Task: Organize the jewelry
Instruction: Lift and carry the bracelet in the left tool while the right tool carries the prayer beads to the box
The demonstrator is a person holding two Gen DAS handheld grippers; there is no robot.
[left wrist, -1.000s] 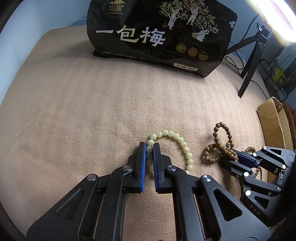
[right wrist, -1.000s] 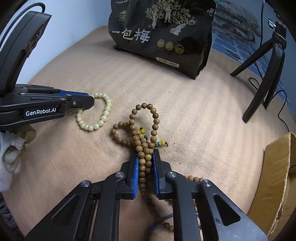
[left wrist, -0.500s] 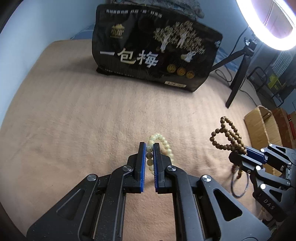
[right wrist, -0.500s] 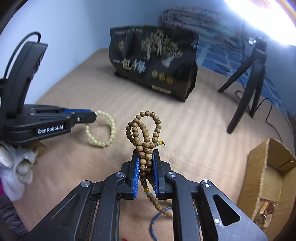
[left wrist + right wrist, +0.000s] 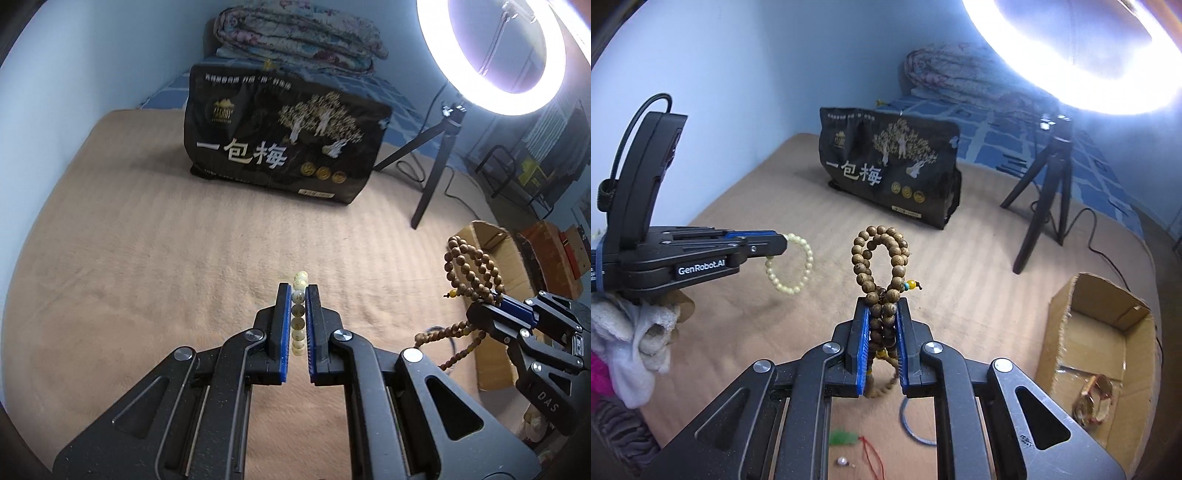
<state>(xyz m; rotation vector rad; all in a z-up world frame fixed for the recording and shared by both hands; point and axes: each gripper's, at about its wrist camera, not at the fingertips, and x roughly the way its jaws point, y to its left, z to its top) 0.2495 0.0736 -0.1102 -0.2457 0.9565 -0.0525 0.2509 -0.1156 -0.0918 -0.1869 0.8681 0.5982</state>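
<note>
The pale bead bracelet hangs in the air above the tan blanket, pinched tight in the left tongs. The brown bead string is up in the air too, squeezed in the right tongs, with 1 loop sticking up past the tips. Near the blanket's right edge sits an open cardboard box with a watch inside. A black bag stands at the far edge.
</note>
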